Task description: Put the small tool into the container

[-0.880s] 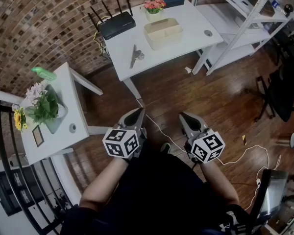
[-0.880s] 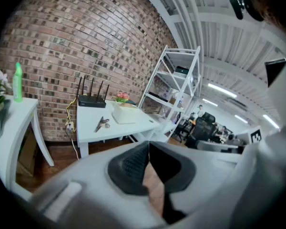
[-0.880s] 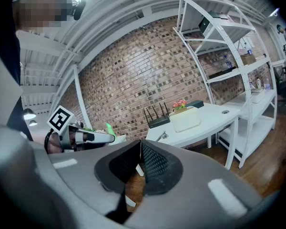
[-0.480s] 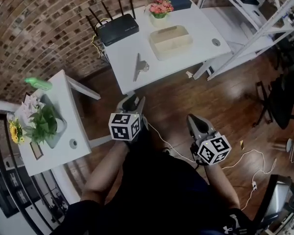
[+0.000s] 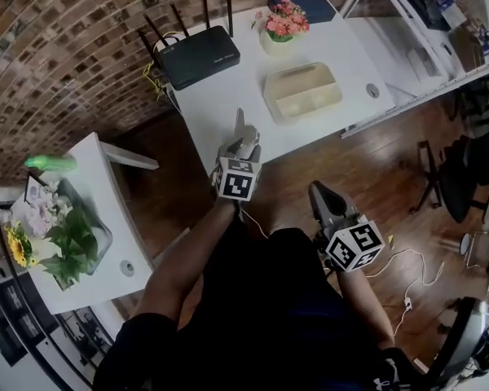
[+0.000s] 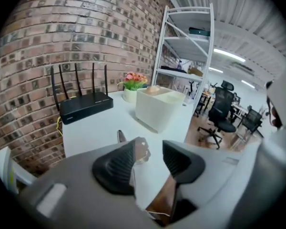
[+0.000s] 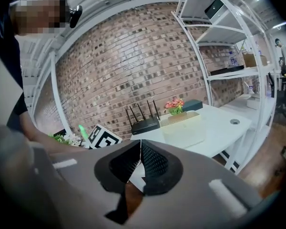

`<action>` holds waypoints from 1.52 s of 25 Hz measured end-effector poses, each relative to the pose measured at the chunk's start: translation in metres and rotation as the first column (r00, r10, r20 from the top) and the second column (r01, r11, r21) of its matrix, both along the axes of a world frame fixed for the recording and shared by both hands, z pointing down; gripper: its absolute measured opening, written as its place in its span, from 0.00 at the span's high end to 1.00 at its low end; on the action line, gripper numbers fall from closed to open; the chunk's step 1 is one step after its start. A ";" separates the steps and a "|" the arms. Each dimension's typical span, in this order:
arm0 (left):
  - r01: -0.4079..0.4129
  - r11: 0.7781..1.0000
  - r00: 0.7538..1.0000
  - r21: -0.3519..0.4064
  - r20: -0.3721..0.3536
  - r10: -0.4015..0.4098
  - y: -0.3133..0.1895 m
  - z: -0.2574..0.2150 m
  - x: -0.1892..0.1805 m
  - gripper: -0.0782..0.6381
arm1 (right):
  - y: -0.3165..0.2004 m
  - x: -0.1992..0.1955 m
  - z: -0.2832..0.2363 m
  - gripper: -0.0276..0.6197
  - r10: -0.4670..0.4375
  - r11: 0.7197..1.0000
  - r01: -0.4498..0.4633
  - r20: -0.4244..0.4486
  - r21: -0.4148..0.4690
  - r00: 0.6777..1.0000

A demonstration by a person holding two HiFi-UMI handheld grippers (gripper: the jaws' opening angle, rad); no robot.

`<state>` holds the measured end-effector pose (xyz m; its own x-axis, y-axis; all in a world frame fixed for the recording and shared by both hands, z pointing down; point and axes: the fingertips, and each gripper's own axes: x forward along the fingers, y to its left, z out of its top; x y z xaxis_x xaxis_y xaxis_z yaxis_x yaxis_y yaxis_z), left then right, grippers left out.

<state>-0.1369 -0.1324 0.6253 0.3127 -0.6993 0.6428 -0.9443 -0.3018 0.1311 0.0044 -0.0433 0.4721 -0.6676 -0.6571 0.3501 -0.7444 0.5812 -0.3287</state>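
The small tool (image 5: 240,121), a slim grey piece with a metal head, lies near the front edge of the white table (image 5: 220,96). The beige container (image 5: 301,92) stands to its right, open on top and split into compartments. My left gripper (image 5: 241,147) hovers at the table's front edge just short of the tool. In the left gripper view its jaws (image 6: 150,151) are open, and the tool (image 6: 139,149) shows in the gap beyond them, untouched. My right gripper (image 5: 318,192) hangs low over the floor, away from the table. Its pads (image 7: 141,161) are shut and hold nothing.
A black router (image 5: 200,55) with several antennas sits at the table's back left, and a flower pot (image 5: 281,27) behind the container. A side table (image 5: 106,210) with plants stands at the left, white shelving (image 5: 424,23) at the right. A cable (image 5: 391,259) lies on the wooden floor.
My left gripper has travelled forward from my lap up to the table's front edge, close to the tool. The right gripper has stayed low and shut.
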 end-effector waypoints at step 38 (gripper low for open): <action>0.106 0.979 0.974 -0.172 0.215 -0.067 -0.032 0.042 -0.031 0.81 | -0.058 0.065 0.028 0.94 0.009 0.997 -0.002 0.086 -0.082 0.996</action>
